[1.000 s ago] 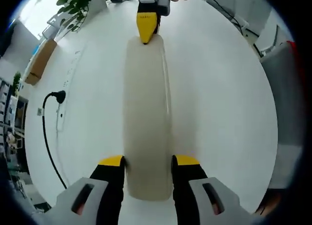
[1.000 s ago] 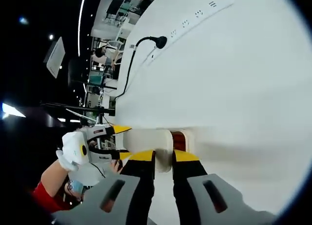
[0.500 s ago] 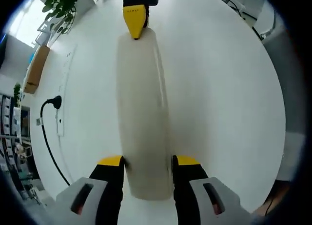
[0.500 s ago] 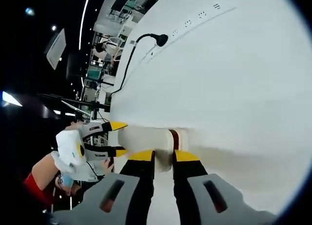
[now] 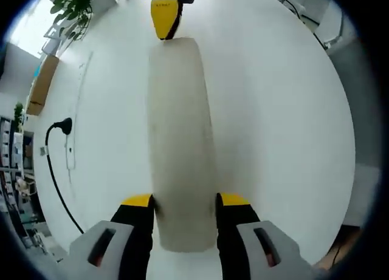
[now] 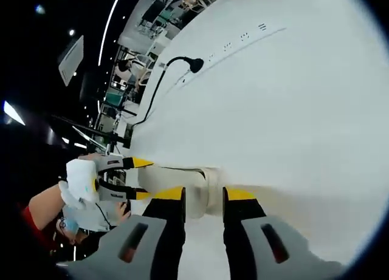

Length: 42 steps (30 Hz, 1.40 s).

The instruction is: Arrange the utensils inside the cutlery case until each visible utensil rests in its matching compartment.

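A long off-white cutlery case (image 5: 182, 140), closed, lies on the white table (image 5: 273, 122) and runs away from me in the left gripper view. My left gripper (image 5: 184, 201) is shut on its near end, one jaw on each long side. The right gripper (image 5: 165, 19) stands at the case's far end. In the right gripper view that end of the cutlery case (image 6: 197, 192) sits between the spread jaws of my right gripper (image 6: 203, 195), with small gaps at both sides. The left gripper (image 6: 144, 178) holds the other end. No utensils are in sight.
A black cable with a plug (image 5: 61, 125) lies on the table to the left, also the cable plug (image 6: 194, 64). A potted plant (image 5: 79, 6) and a cardboard box (image 5: 39, 88) stand at the far left edge. A person's hand and red sleeve (image 6: 42, 213) hold the left gripper.
My right gripper's jaws have spread apart. The brown gap at the case's end has vanished, so the case now looks closed. The left gripper keeps its hold.
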Each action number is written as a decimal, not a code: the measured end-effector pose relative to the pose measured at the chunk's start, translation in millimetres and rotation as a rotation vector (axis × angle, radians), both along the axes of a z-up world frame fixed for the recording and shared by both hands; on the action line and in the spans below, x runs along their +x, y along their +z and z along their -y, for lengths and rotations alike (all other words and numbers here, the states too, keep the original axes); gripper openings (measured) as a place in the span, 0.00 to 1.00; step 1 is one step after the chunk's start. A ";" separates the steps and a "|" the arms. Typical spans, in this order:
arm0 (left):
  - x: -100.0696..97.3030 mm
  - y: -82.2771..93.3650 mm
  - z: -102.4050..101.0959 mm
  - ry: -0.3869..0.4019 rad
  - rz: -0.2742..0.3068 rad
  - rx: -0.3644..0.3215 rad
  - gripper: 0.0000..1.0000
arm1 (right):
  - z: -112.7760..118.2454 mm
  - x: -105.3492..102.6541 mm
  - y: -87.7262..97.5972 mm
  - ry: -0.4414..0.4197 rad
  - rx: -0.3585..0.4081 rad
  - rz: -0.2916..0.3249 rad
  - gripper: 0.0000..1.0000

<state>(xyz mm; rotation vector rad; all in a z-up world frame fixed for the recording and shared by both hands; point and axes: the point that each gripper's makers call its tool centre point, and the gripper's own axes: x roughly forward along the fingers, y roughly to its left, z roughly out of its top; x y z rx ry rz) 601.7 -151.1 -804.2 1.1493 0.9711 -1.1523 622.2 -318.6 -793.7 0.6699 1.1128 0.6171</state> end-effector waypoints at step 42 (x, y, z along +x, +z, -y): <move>-2.3 -7.6 -0.9 0.082 -0.049 0.013 0.40 | -8.5 3.4 -3.7 -0.146 0.133 -0.068 0.07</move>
